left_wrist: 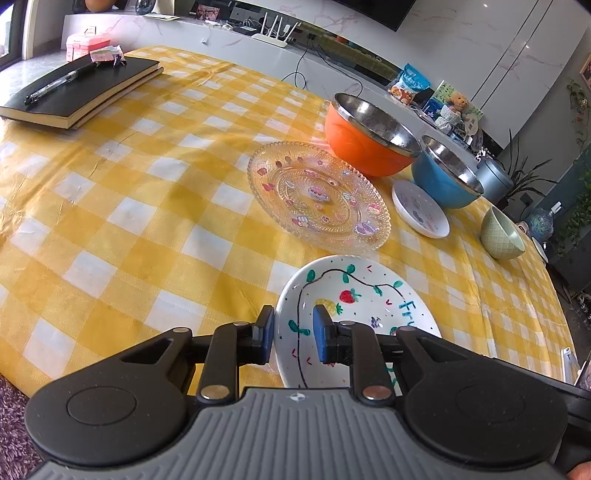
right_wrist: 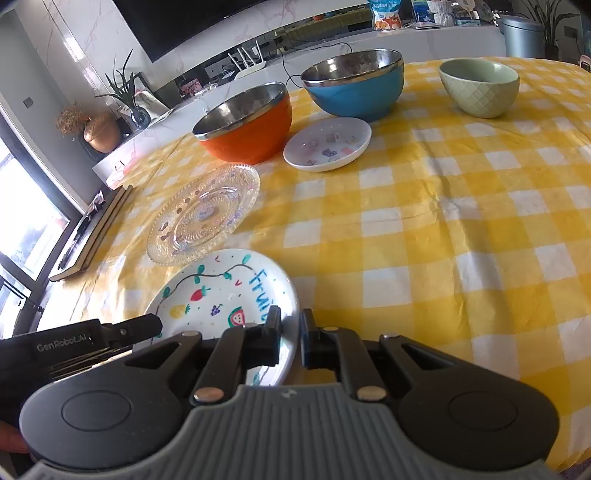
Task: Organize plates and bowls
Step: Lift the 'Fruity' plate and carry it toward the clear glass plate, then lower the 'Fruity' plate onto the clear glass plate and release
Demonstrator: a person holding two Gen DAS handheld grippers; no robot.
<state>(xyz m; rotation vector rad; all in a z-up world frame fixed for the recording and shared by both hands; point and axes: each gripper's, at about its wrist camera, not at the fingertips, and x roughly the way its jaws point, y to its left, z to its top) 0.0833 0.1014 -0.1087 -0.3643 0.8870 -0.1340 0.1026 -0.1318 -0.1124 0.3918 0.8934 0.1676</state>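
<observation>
A white plate painted with fruit lies at the near edge of the yellow checked table. My left gripper straddles its left rim, one pad outside and one inside, shut on it. My right gripper is shut on the opposite rim. One of the left gripper's fingers shows at the plate's far side in the right wrist view. Behind it lie a patterned glass plate and a small white dish. Further back stand an orange bowl, a blue bowl and a green bowl.
Two black notebooks with a pen on top lie at the table's far left. A pink box stands behind them. A marble shelf with a router and snack bags runs behind the table.
</observation>
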